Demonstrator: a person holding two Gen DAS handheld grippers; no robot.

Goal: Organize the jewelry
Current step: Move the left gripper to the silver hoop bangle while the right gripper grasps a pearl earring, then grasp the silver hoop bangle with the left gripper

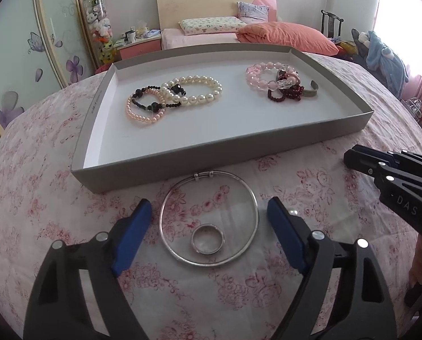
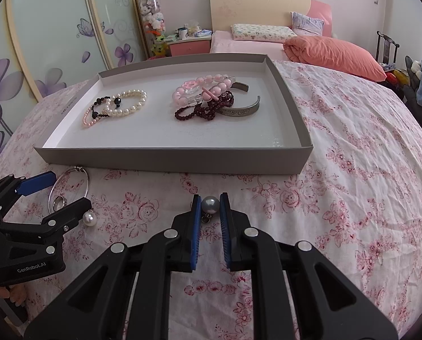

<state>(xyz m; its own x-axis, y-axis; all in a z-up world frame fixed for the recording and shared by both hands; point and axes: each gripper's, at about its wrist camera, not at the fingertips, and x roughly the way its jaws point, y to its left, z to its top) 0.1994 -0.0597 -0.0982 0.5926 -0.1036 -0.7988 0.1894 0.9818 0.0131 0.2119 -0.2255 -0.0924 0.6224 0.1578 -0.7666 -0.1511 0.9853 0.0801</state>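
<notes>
Straddling a large silver bangle (image 1: 209,219) in the lower middle of the left wrist view, the left gripper (image 1: 209,228) stands wide open, its blue pads on either side of the hoop and not touching it. A smaller silver ring (image 1: 207,239) lies flat inside the bangle, near its lower edge. Both rest on the pink floral cloth (image 1: 41,198), just below the near wall of the grey tray (image 1: 225,153).

In the right wrist view, the right gripper (image 2: 210,206) sits at the lower middle of the frame with its pads closed on a grey pearl (image 2: 210,204), a small metal loop showing beneath the pearl. To the lower left of that frame, a white pearl (image 2: 89,219) lies on the cloth just beside the left gripper's dark finger.

Inside the tray, two clusters lie well apart. Toward the left sit a white pearl bracelet (image 1: 195,90), a pink pearl bracelet (image 1: 144,112) and a black bead bracelet (image 1: 157,99), overlapping one another. Toward the right, a pink bead bracelet (image 2: 199,87), dark red beads (image 2: 204,107) and a metal cuff (image 2: 243,109) are heaped together.
</notes>
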